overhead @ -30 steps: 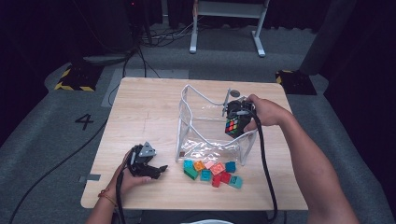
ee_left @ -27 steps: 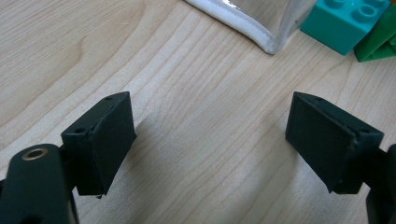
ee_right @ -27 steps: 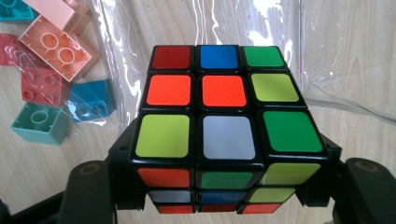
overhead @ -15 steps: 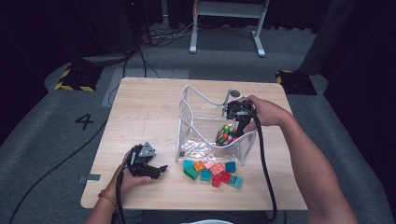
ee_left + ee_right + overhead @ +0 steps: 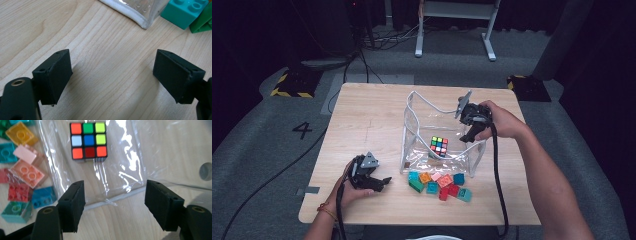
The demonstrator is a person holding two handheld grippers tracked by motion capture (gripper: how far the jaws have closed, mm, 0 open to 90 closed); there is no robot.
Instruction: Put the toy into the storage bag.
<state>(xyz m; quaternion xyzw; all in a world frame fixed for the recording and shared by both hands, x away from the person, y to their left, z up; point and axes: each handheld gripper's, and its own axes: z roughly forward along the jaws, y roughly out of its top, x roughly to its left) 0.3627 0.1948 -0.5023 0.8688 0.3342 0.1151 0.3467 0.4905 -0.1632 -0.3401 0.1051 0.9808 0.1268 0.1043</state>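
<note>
Your puzzle cube (image 5: 439, 145) lies inside the clear bag (image 5: 414, 120), top face a mix of orange, green, yellow, blue and red squares. Your right gripper (image 5: 470, 131) hangs released above it, jaws empty; your left gripper (image 5: 379, 183) is released too.

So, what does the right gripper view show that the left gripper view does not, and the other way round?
Right gripper view alone: a puzzle cube lying inside the clear bag, seen past the open right claw, plus yellow, pink and red bricks. Left gripper view alone: the open left claw over bare table, and a green brick. Both share: the wooden table, part of the bag with its white seam, a teal brick and nothing held between the jaws.
</note>
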